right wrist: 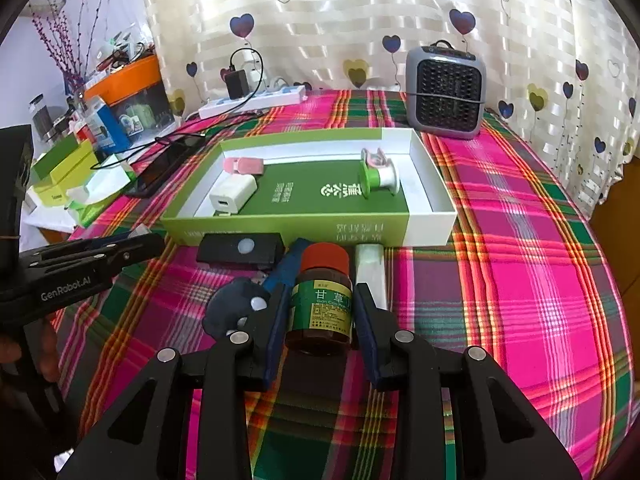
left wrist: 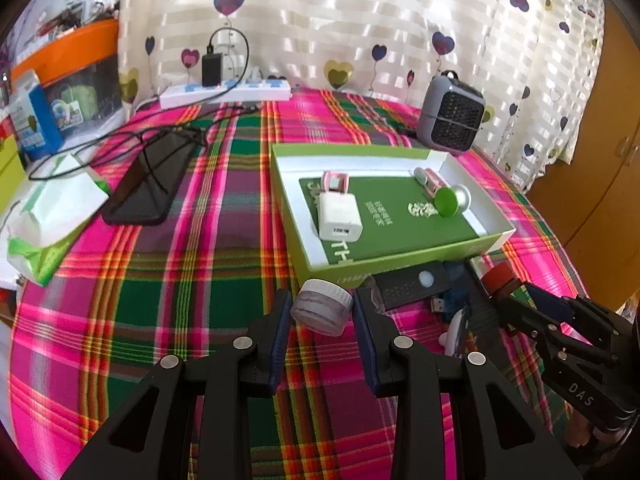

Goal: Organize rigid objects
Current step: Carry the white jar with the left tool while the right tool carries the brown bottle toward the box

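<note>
1. Tablecloth [right wrist: 500,240]: woven cloth, matt plaid.
2. Curtain [right wrist: 360,20]: satin-sheen fabric.
3. Green box [right wrist: 280,232]: smooth card.
4. Bottle [right wrist: 320,308]: brown translucent, glossy; paper label.
5. Small jar [left wrist: 322,308]: cloudy plastic.
6. Phone [left wrist: 148,184]: glossy black.

Daylight glows through the curtain [left wrist: 360,20] straight ahead of my grippers, washing its pale stripes into glare. The plaid tablecloth [right wrist: 520,240] ahead is bright and oversaturated, with soft shadows falling toward me. Both fisheye views bend hard at the rims, dark corners closing in. Near my left fingers the small jar [left wrist: 322,307] looks slightly blurred.
</note>
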A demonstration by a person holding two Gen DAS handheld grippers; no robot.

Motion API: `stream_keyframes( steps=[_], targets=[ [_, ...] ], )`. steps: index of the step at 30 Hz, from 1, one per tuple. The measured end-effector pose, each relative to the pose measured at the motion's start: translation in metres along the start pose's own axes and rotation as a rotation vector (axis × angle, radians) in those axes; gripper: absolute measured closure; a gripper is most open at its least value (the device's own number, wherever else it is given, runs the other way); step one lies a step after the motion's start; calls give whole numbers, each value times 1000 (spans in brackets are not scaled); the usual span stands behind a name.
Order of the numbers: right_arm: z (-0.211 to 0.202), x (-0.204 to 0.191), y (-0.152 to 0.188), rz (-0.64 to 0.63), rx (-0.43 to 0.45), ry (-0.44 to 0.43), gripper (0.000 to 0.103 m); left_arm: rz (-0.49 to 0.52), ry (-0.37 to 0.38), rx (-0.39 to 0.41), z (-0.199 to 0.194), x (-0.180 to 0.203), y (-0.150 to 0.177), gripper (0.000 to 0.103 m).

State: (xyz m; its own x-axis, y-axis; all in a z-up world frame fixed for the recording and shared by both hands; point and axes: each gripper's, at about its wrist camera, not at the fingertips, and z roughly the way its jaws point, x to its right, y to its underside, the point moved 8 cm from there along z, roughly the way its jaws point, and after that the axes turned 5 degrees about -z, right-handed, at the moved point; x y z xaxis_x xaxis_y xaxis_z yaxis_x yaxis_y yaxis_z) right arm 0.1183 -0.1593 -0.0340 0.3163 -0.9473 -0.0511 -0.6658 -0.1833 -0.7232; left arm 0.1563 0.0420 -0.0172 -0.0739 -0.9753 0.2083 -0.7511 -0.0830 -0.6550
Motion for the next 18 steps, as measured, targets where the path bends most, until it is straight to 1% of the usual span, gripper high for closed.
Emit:
stream_keyframes(
  steps=[8, 11, 15, 18],
  targets=[
    [-9, 0, -14, -13, 37, -2, 69, 18, 6, 33, -13, 8, -12, 73],
    [-12, 2, -22, -16, 56, -1, 69, 21, 8, 39, -14, 10, -16, 73],
    [-13, 6, -34, 2, 70, -33, 69, 26, 15, 43, -14, 13, -23, 73],
    [-14, 9, -45, -7, 87, -26, 69, 35, 15, 50, -14, 17, -28, 73]
  ],
)
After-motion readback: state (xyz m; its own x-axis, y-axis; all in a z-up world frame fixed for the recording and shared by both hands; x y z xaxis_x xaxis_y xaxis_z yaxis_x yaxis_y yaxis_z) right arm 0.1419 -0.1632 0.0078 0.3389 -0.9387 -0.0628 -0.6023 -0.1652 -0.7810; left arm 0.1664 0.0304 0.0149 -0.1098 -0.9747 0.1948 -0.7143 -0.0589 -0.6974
